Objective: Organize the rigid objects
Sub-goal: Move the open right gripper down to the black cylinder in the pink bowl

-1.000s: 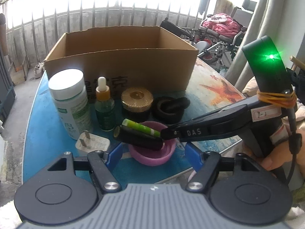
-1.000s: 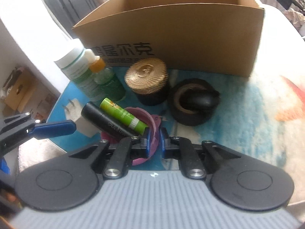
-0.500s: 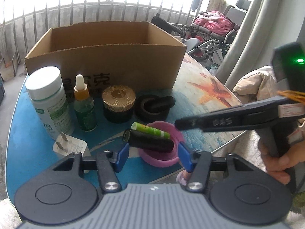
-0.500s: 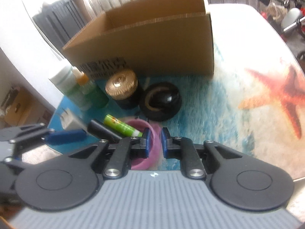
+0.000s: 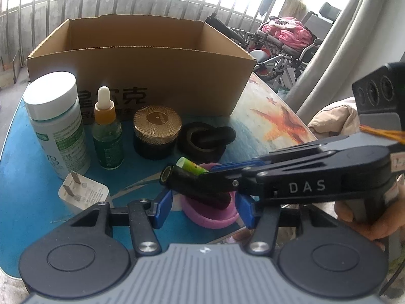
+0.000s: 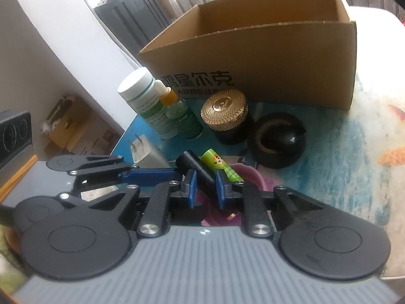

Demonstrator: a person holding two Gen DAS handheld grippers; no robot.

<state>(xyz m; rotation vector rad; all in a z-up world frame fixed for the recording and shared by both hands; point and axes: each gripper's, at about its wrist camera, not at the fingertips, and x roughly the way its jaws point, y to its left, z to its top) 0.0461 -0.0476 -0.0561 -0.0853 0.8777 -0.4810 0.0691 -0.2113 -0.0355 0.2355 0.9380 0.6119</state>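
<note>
The right hand-held gripper (image 6: pixel 205 186), jaws opening narrowly, straddles the black tube (image 6: pixel 196 171) lying lengthwise between them across the pink bowl (image 6: pixel 253 177); the left hand-held gripper (image 5: pixel 202 207) flanks the bowl half-open

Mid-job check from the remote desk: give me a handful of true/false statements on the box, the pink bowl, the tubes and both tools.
1. The cardboard box shows no items inside. True, as far as its visible interior goes.
2. The black tube lies between the fingers of the right tool. True; that tool's jaws are opening.
3. The green tube stands upright beside the white bottle. False: it lies across the pink bowl, next to the black tube.
4. The gold-lidded jar sits inside the box. False: it stands on the table in front of the box.
5. The left tool straddles the pink bowl. True; its fingers sit on either side.
</note>
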